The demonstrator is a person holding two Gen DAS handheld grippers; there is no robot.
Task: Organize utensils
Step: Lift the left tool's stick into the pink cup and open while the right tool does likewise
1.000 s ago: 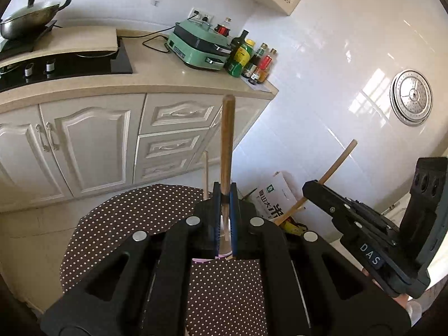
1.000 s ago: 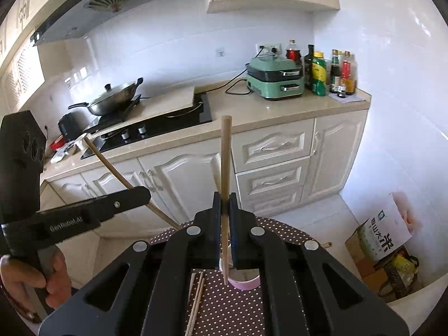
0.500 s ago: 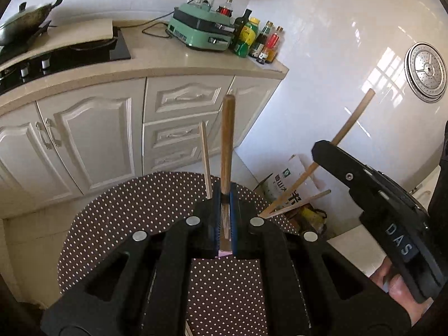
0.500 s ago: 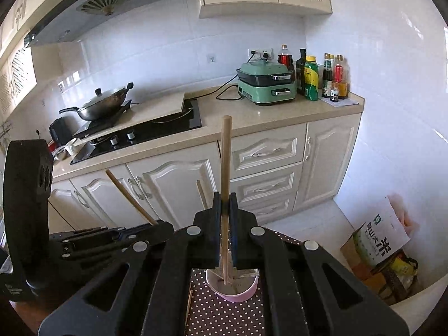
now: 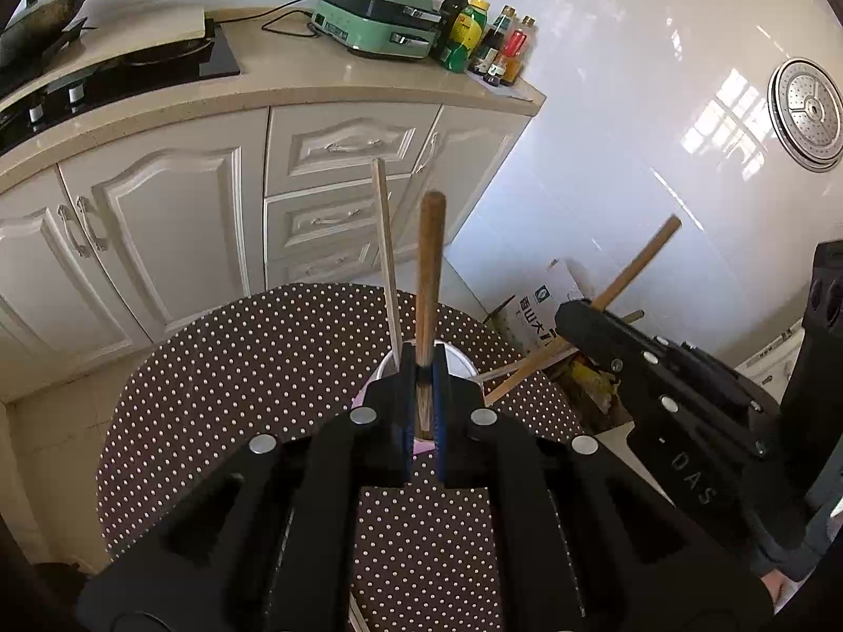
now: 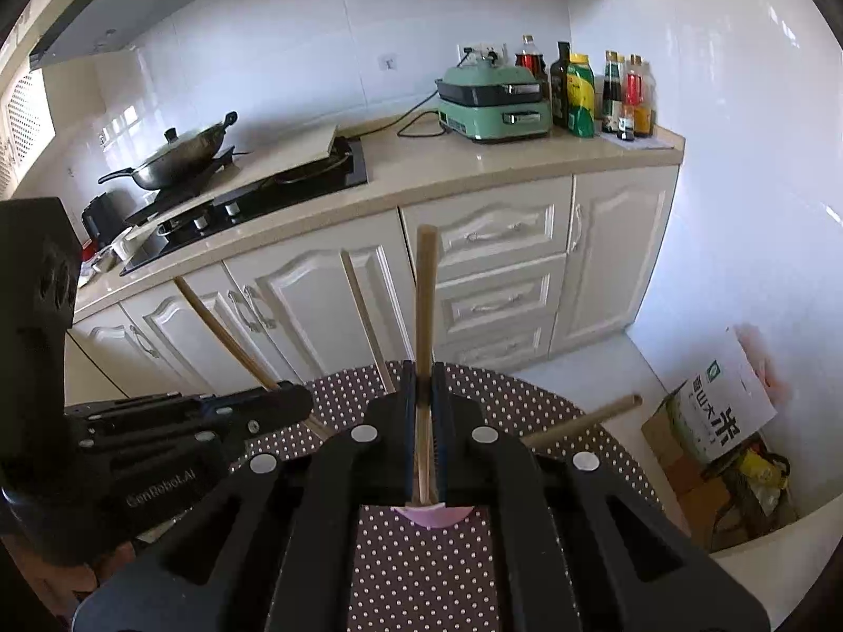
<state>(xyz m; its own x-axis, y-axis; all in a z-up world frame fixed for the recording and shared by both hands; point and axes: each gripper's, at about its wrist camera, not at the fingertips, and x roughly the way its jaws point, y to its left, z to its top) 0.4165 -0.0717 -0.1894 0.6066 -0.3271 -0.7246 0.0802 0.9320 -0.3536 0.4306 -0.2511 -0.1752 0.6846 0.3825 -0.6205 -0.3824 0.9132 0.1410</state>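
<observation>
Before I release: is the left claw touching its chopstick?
Touching. Left wrist view shows the left claw shut on the dark chopstick, pads pressing both sides, above the cup.

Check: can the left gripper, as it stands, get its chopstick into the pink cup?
Probably yes. The left gripper is shut on its chopstick right above the pink cup, whose mouth shows open beside one thin chopstick already in it.

The right gripper [image 5: 579, 324] carries the letters "DAS" on its body, the left gripper [image 6: 295, 403] reads what looks like "GenRobot.AI", and the white bag [image 6: 724, 411] bears large Chinese characters.
</observation>
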